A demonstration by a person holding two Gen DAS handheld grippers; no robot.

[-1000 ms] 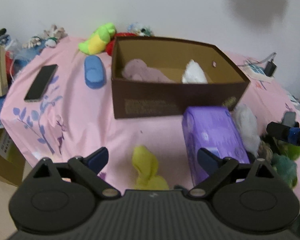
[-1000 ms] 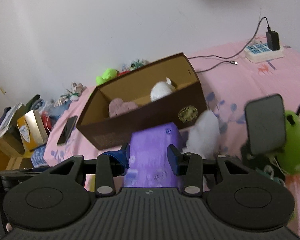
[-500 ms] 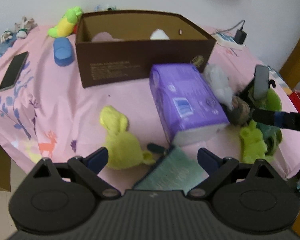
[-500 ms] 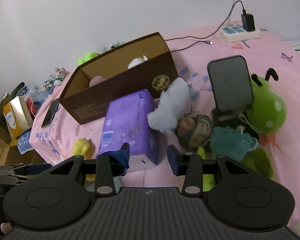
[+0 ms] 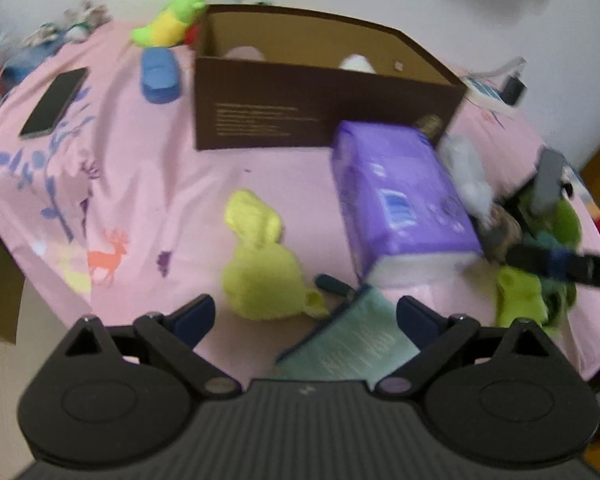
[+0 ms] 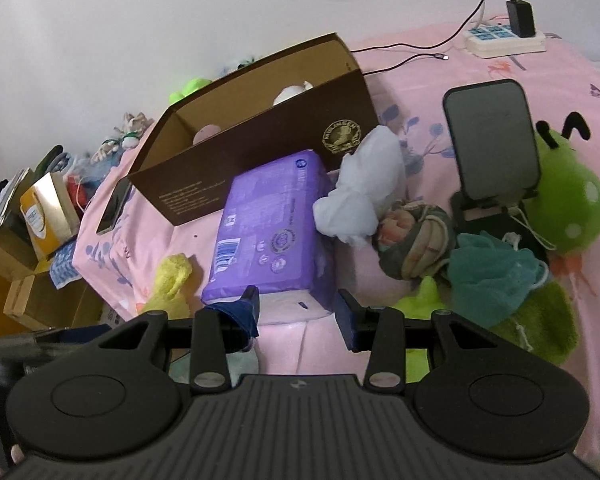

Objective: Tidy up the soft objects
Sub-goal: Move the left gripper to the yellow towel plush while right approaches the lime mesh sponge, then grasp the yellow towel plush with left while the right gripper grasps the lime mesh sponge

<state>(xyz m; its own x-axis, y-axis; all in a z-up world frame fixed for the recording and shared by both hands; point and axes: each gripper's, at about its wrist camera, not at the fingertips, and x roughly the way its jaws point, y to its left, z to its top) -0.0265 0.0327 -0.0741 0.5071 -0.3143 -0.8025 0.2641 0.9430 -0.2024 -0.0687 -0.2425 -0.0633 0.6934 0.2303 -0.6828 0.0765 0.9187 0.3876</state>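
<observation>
From the left wrist camera, the big brown cardboard box (image 5: 324, 92) stands at the far side of the pink printed bedsheet (image 5: 112, 184). Two soft things already peek over its rim: a pale pink plush (image 5: 244, 54) on the left and a white fluffy plush (image 5: 356, 63) on the right. So I think the job is started but far from done. The left gripper (image 5: 306, 312) has its jaws wide apart and holds nothing. The fuzzy yellow plush bunny (image 5: 260, 264) lies just past its tips, a bit to the left. The purple plastic-wrapped soft pack (image 5: 400, 204) lies farther off on the right, touching the box.

From the right wrist camera, many soft things are still outside the box. There is a white fluffy cloth bundle (image 6: 360, 196), a small doll in a knitted cap (image 6: 412, 240), a teal knitted piece (image 6: 496, 276) and a round green bug plush (image 6: 568, 208). They sit in a heap on the right. The right gripper (image 6: 298, 312) has its jaws about half open and empty. The near end of the purple pack lies just beyond them, almost straight ahead.
</observation>
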